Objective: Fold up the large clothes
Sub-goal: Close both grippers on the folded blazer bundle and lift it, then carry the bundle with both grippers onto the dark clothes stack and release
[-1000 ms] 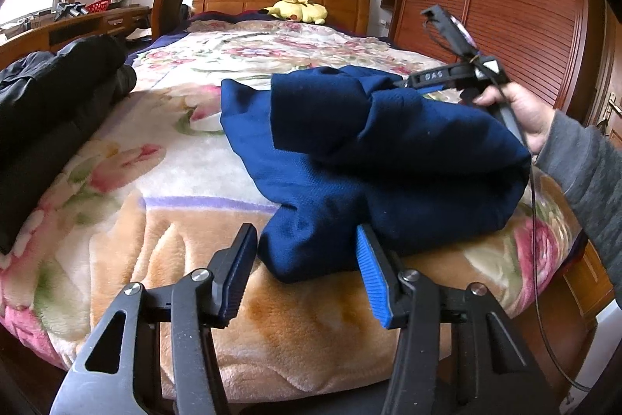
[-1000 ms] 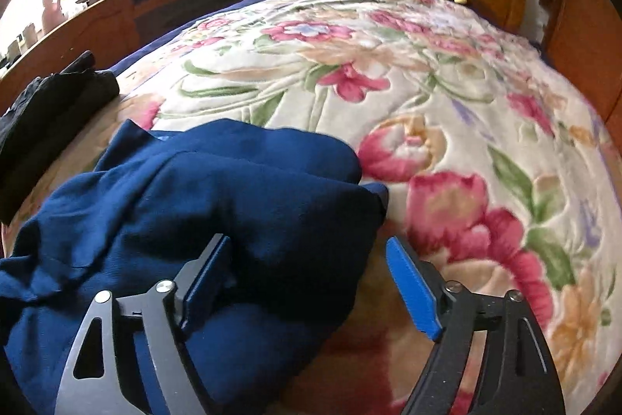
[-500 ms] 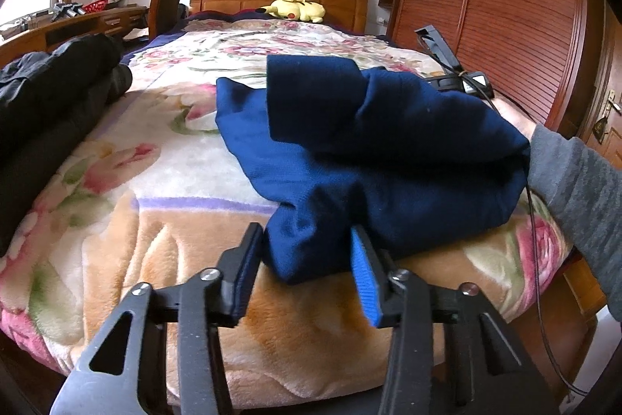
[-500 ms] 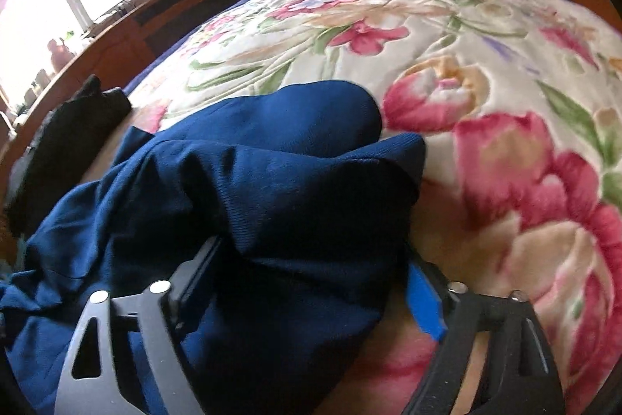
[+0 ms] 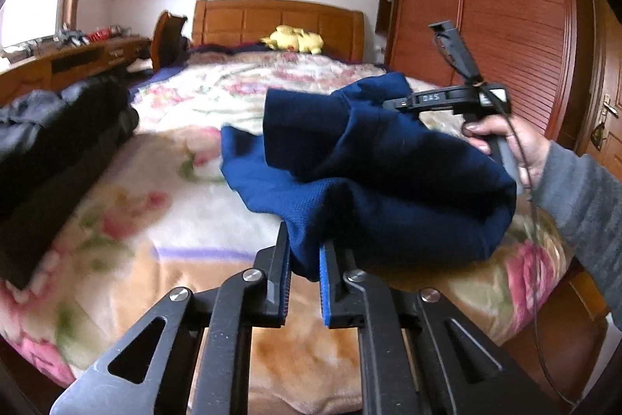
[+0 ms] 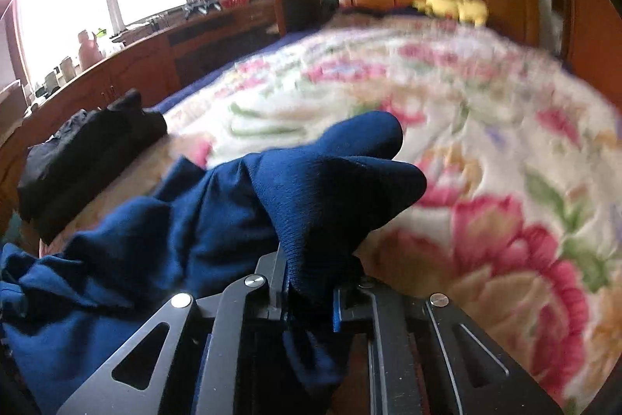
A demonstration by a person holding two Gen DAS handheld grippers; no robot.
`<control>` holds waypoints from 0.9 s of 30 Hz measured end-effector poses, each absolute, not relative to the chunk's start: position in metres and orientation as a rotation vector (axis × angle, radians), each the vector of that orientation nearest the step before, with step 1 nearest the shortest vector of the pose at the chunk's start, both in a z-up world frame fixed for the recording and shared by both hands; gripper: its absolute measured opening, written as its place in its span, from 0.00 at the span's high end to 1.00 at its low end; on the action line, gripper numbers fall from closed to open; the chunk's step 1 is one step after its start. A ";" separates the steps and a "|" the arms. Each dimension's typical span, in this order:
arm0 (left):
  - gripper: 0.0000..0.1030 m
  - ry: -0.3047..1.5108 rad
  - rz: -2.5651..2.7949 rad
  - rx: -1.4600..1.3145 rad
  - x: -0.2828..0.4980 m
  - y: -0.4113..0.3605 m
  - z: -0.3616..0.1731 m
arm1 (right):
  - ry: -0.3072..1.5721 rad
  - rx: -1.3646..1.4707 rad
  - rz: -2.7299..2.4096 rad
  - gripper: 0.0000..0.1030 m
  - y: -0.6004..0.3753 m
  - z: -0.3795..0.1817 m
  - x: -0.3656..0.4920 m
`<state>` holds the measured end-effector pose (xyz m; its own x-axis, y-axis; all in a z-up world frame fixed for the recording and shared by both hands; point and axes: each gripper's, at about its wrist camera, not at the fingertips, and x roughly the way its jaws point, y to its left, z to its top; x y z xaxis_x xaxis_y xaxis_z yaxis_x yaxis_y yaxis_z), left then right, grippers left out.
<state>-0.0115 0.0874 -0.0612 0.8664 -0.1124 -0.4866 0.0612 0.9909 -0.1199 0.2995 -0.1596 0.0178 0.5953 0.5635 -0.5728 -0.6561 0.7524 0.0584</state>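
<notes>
Navy garment (image 5: 388,174) at frame centre, clamped by left gripper (image 5: 303,279) and right gripper (image 6: 311,294), mid-lift; next, probably carrying the fold over.

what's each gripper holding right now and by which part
Both hold the navy blue garment: the left gripper pinches its near edge, the right gripper a bunched fold at its far side.

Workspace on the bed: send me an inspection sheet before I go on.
Surface: floral blanket covering the bed.
Job's things: navy garment, bunched, partly lifted.
Clutter: black clothing pile at the bed's left edge; yellow plush toy by the headboard.
Grippers: left tool and right tool, both shut on navy fabric.
Cables: thin black cable hanging from the right tool.
Surroundings: wooden wardrobe, desk, window.
</notes>
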 end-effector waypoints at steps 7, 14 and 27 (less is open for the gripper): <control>0.89 0.434 -0.033 -0.117 -0.009 0.130 -0.035 | 0.479 -0.225 0.685 0.87 -0.143 0.058 0.263; 0.89 0.344 0.001 -0.082 -0.008 0.185 0.012 | 0.400 -0.294 0.691 0.87 -0.107 0.095 0.241; 0.89 0.250 0.279 -0.017 -0.021 0.359 0.074 | 0.236 -0.391 0.809 0.87 0.066 0.158 0.215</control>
<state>-0.0209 0.3588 0.0744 0.9308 0.2701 -0.2463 -0.2742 0.9615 0.0182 0.2148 0.0657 0.1584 0.6698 0.6544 -0.3509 -0.7403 0.6248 -0.2480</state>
